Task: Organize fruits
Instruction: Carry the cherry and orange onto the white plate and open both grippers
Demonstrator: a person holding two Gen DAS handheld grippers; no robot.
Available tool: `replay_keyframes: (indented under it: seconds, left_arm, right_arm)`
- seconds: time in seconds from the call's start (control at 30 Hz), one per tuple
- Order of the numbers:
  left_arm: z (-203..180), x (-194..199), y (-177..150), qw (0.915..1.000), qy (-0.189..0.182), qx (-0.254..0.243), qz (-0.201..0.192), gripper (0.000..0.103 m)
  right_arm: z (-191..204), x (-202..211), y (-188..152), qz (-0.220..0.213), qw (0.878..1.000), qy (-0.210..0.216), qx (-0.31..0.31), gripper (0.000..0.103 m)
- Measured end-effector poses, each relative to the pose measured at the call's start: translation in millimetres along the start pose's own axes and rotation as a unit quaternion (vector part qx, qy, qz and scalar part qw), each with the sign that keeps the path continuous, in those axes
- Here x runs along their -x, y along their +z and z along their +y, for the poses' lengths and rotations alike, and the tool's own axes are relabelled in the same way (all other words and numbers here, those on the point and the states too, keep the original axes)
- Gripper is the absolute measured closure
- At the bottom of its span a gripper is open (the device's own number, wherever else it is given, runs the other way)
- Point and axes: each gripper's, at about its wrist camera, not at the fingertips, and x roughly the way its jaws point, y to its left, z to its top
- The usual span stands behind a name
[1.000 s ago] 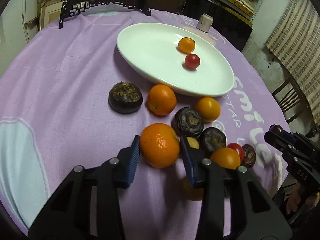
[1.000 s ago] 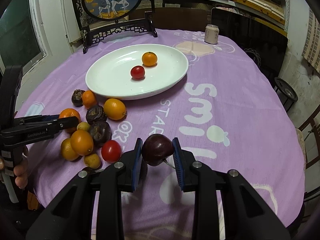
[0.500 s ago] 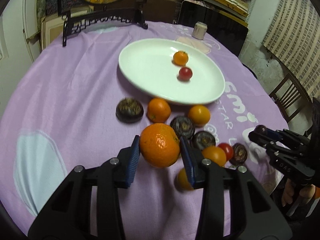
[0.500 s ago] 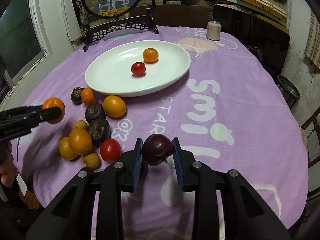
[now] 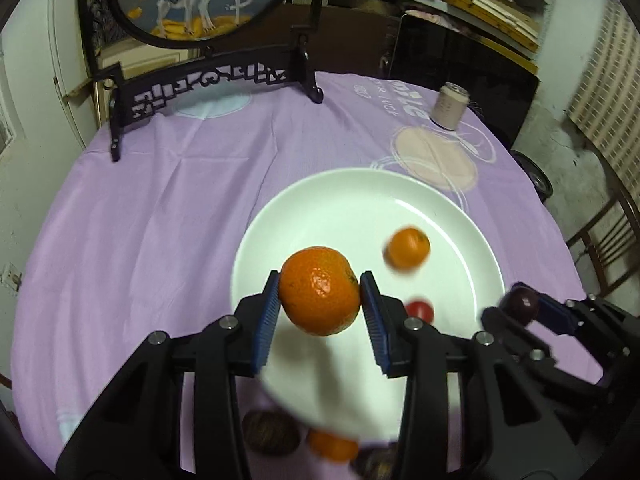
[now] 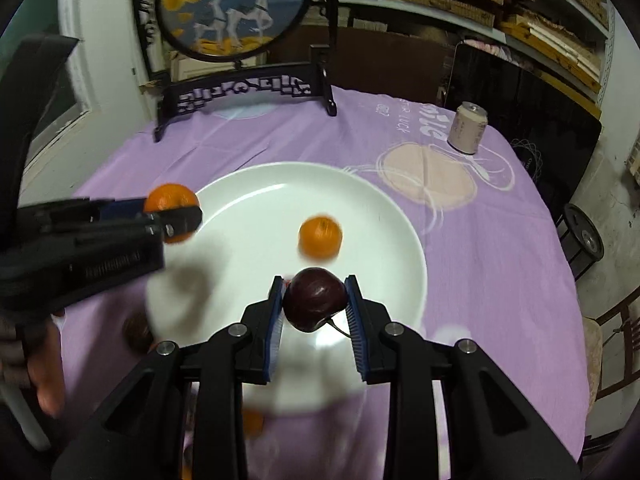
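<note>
My left gripper point(image 5: 320, 294) is shut on a large orange point(image 5: 319, 290) and holds it above the near-left part of the white plate point(image 5: 352, 200). My right gripper point(image 6: 315, 300) is shut on a dark red plum point(image 6: 316, 303) above the plate's near side point(image 6: 384, 216). A small orange point(image 5: 407, 248) and a red tomato point(image 5: 420, 310) lie on the plate. The right gripper with the plum also shows in the left wrist view point(image 5: 520, 305), and the left gripper with the orange shows in the right wrist view point(image 6: 173, 216).
Loose fruits lie on the purple cloth below the plate's near rim: a dark one point(image 5: 271, 432) and an orange one point(image 5: 333, 445). A framed screen on a black stand point(image 5: 208, 76) stands at the back. A small can point(image 5: 449, 106) sits back right.
Both grippers have moved forward from the fruit pile to over the plate, carrying the orange and the plum. The loose fruits have dropped to the bottom of both views.
</note>
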Motion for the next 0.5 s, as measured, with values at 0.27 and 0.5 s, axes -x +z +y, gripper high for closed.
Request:
replay_keyframes:
  seconds: [0.27,0.5]
  left_arm:
    - [0.0,-37.1,10.5,0.9996,-0.010,0.011,0.022,0.062]
    - [9.6,-38.8,9.7,0.9991,-0.017,0.030,0.025,0.061]
  right_arm:
    - [-19.9,-59.5,13.9,0.049,0.998,-0.001,-0.033,0.073]
    - [-23.2,-65.9,13.8,0.034,0.998,-0.024,-0.036,0.058]
